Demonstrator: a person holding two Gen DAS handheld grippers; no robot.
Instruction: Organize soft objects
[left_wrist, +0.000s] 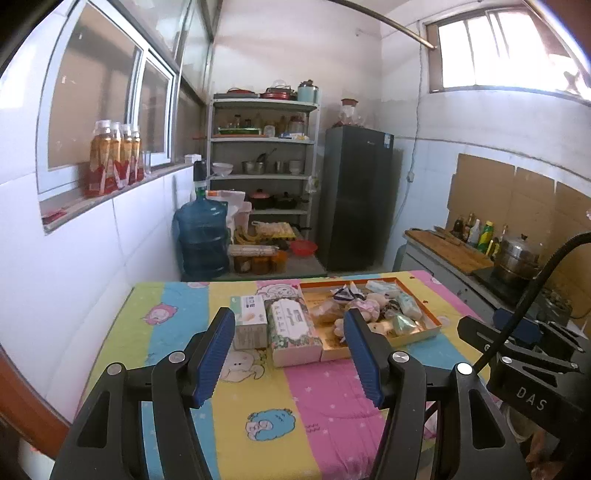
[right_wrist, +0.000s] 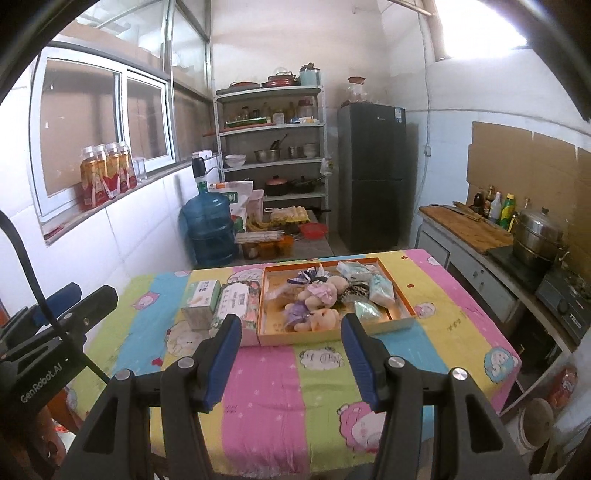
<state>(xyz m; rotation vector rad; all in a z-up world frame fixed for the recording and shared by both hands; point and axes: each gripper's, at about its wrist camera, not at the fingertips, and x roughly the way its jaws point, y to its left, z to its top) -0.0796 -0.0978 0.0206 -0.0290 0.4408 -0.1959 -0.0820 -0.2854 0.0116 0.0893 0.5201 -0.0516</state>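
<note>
A shallow orange-rimmed tray (right_wrist: 402, 320) (left_wrist: 432, 329) sits at the far middle of the table. It holds small plush bears (right_wrist: 317, 314) (left_wrist: 364, 308), a striped bow (right_wrist: 308, 275), pale tissue packs (right_wrist: 380, 290) (left_wrist: 408, 304) and other soft items. Left of the tray lie a floral tissue box (right_wrist: 236, 299) (left_wrist: 293, 328) and a small green-white box (right_wrist: 201, 299) (left_wrist: 249, 321). My left gripper (left_wrist: 290, 356) is open and empty above the near table. My right gripper (right_wrist: 291, 362) is open and empty, short of the tray.
The table has a striped cartoon cloth (right_wrist: 280, 398). Behind it stand a blue water jug (right_wrist: 208, 227), a metal shelf (right_wrist: 271, 147) and a dark fridge (right_wrist: 371, 177). A counter with bottles and a steel pot (right_wrist: 537, 236) runs along the right. A white wall is on the left.
</note>
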